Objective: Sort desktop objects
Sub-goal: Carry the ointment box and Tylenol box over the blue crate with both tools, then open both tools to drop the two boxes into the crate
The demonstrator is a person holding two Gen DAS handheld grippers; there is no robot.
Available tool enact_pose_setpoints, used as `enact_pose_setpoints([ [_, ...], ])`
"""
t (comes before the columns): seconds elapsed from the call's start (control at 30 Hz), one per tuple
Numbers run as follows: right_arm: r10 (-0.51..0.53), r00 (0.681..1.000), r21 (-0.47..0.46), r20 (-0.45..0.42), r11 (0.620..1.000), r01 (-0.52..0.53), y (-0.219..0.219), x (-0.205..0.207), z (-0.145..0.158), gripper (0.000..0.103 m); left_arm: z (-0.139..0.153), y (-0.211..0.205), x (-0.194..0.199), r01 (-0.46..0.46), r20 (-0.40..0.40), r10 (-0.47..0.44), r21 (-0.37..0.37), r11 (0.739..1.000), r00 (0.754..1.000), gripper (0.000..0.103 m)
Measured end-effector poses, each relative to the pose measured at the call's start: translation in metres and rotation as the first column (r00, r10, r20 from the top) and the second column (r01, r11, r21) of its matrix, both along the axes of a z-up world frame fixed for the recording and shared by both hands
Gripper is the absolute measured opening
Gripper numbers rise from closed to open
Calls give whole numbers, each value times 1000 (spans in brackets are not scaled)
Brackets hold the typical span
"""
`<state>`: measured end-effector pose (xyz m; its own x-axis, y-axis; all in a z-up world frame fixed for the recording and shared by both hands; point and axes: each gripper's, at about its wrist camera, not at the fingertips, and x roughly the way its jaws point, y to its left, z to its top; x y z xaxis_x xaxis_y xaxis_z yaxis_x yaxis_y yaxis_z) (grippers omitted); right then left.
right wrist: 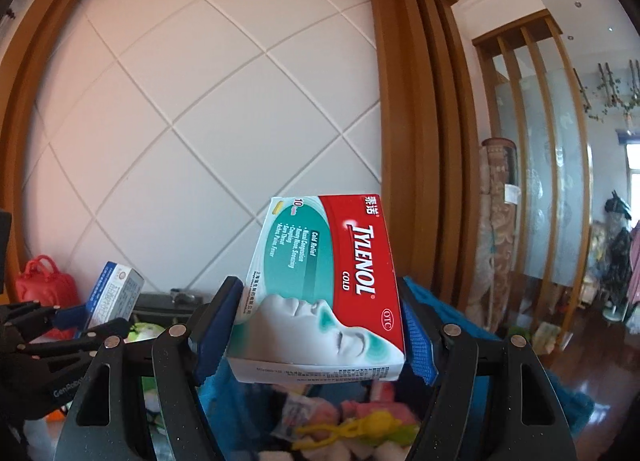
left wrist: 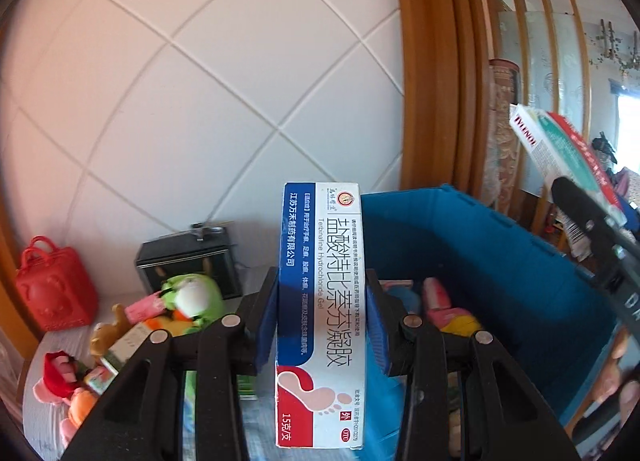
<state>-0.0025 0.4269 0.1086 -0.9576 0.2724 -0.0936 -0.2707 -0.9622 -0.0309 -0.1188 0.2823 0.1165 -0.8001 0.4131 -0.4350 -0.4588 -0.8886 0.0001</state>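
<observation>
Left gripper (left wrist: 322, 317) clamped on the terbinafine gel box (left wrist: 320, 321), frame centre, long axis along the fingers. Right gripper (right wrist: 320, 331) clamped on the Tylenol Cold box (right wrist: 324, 293), wide and flat, tilted. Both glossy cardboard, held above the blue fabric bin (left wrist: 500, 257), lower right; drop looks next.

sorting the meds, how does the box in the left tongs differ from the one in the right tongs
The terbinafine gel box is long and narrow; the Tylenol Cold box is wider and flatter. The gel box is blue, white and red with a footprint; the Tylenol box is red and teal with a face. The gel box lies straight along its tongs; the Tylenol box sits askew. Both are OTC medicine cartons, clamped and lifted.
</observation>
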Motion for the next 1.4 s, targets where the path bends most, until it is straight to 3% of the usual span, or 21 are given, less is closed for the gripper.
enact_pose_setpoints([
  [0.23,23,994,-58,111,998,-16,104,-48,9,74,14,99,-41,57,162,-56,-5,998,985,39],
  [0.37,56,975,-141,214,990,-26,153,-83,-10,74,-12,151,-60,73,245,-50,-86,994,968,39],
  [0.53,101,942,-208,320,978,-34,183,-116,-47,74,-53,188,-74,84,320,-24,-177,981,947,39],
  [0.73,132,919,-215,372,975,-53,188,-127,-69,74,-67,197,-79,62,325,12,-216,974,945,39],
  [1.13,114,899,-134,422,989,-62,181,-130,-75,75,-74,192,-88,25,339,55,-226,974,939,39],
  [1.2,110,901,-128,420,990,-61,180,-129,-75,87,-74,191,-88,24,339,53,-220,975,939,39],
  [1.4,74,906,-93,416,995,-38,179,-129,-73,98,-73,190,-87,30,348,52,-224,974,936,42],
])
